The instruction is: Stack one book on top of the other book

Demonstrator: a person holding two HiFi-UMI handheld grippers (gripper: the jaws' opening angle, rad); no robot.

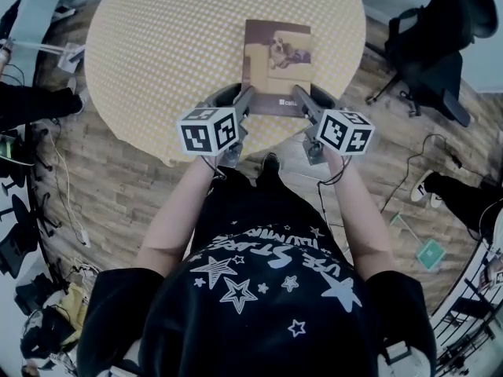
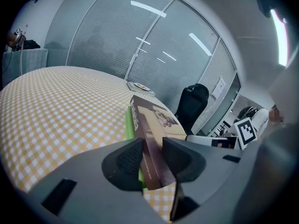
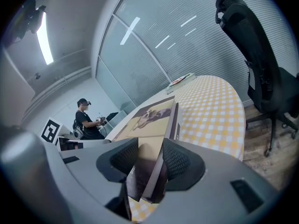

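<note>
**Item 1: left gripper (image 2: 152, 154), one.** Jaws part-way apart and clamped on the near left corner of the brown book (image 2: 156, 118), one ribbed face pressing each side of it.

**Item 2: right gripper (image 3: 150, 155), one.** Jaws set a little wider and closed on the same book's near right corner. The cover runs straight ahead from them.

**Item 3: books, two.** The brown book, with a dog on its cover, spans the gap between the two grippers and reaches forward of both. The green book (image 2: 128, 125) lies directly below it, just ahead of and under the left jaws. Only a strip of its edge shows beside the brown spine, and the head view does not show it at all. Whether the two books touch cannot be told.

**Item 4: round table (image 2: 56, 106), one.** It has a yellow checked cloth and lies beneath both sets of jaws, stretching away from them.

**Item 5: far ground.** One plate-like object (image 2: 138, 85) sits at the table's far rim, one office chair (image 2: 192, 101) stands beyond the table, and one person (image 3: 86, 118) is well off to the right gripper's left.

**Step in hand, as judged:** placing — the brown book is over the green one and being set down. The next move is to lower it level until it rests square, part both jaws together, and draw straight back so the top book is not dragged.
</note>
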